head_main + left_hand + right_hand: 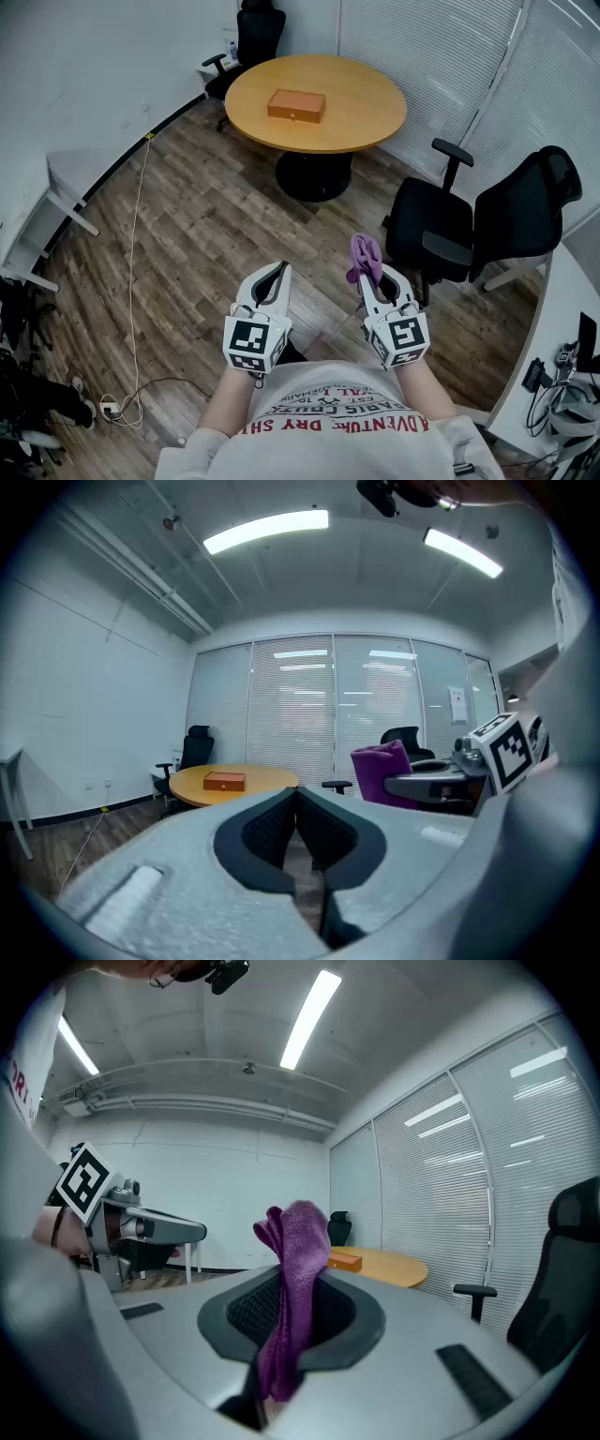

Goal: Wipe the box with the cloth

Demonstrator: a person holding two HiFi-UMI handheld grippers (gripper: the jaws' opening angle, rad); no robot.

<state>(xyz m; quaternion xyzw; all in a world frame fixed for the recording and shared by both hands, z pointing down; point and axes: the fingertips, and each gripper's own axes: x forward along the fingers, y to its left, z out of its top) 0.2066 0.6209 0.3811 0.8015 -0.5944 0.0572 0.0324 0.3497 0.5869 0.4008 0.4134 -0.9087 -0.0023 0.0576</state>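
A small orange-brown box (296, 105) lies on the round wooden table (356, 122) far ahead of me; the same box (224, 781) is small in the left gripper view, and its end (344, 1261) peeps out in the right gripper view. My right gripper (367, 278) is shut on a purple cloth (364, 258), which sticks up between the jaws (292, 1288). My left gripper (276, 277) is shut and holds nothing (297, 803). Both are held close to my body, well short of the table.
A black office chair (483, 220) stands to the right of me, another black chair (251, 42) behind the table. A white cable (134, 281) runs along the wood floor at left. A white desk edge (553, 366) is at right, blinds (441, 56) behind the table.
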